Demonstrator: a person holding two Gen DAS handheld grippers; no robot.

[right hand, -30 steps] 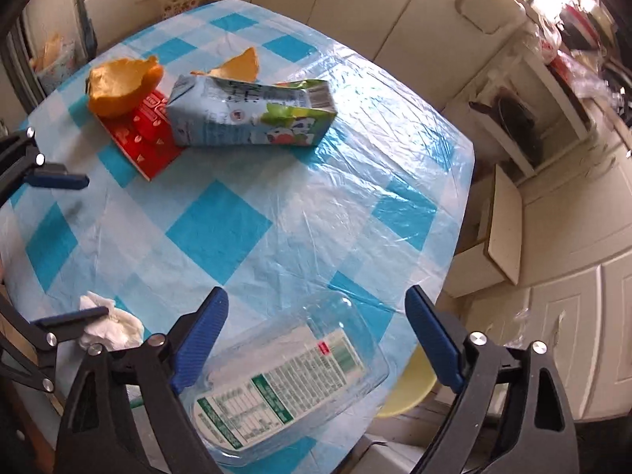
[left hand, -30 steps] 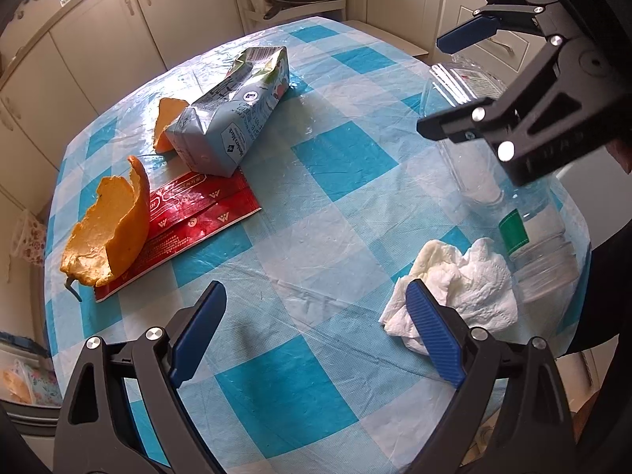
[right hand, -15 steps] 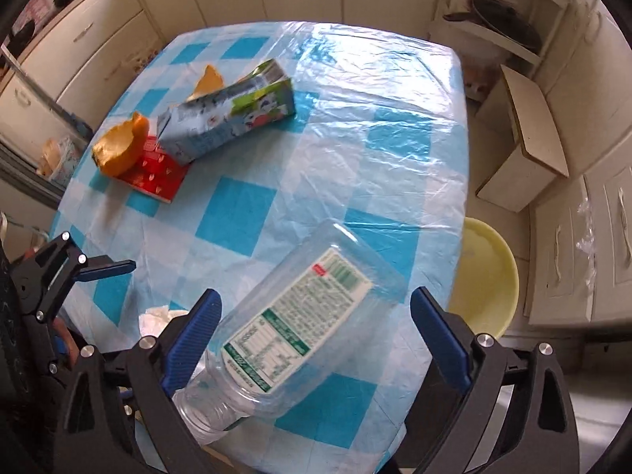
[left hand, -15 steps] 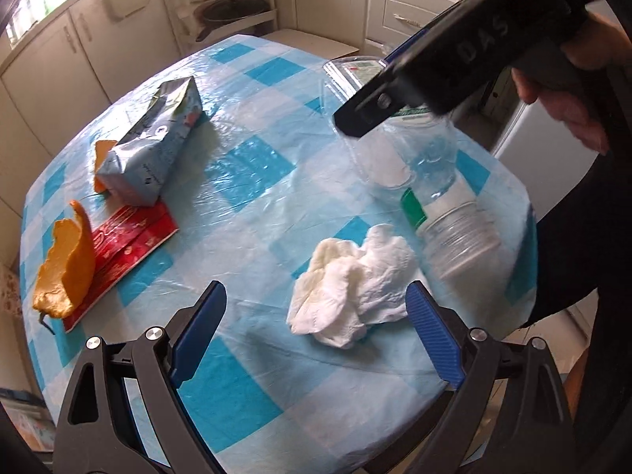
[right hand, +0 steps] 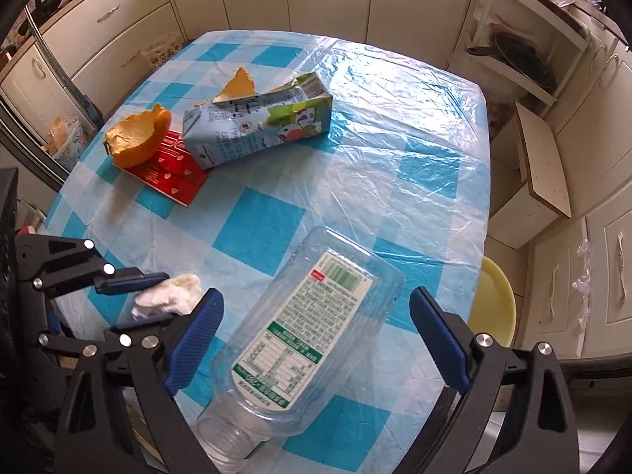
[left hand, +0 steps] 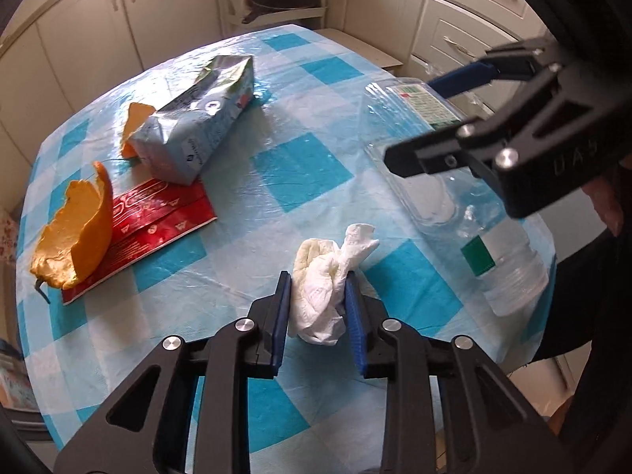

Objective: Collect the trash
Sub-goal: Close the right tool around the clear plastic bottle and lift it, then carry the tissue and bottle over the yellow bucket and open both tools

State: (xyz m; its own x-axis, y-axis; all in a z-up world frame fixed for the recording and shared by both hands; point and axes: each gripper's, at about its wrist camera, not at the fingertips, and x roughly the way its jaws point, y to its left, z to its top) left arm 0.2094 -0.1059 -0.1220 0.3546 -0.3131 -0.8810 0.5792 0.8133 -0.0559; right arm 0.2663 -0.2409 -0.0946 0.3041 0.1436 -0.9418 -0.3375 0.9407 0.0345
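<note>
A crumpled tissue point(left hand: 324, 281) is pinched by the left gripper point(left hand: 318, 318) above the table point(left hand: 300, 166). The right gripper point(right hand: 314, 339) is held spread wide over a clear plastic bottle point(right hand: 304, 328).

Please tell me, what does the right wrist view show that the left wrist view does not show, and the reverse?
Only the right wrist view shows the yellow bowl below the table edge, the cardboard box on the floor, and the bottle's full label. Only the left wrist view shows both pads of the left claw pressed on the crumpled tissue. Both show the plastic bottle between the open fingers of the right claw, the milk carton, the orange peel, the red wrapper and the checked table.
</note>
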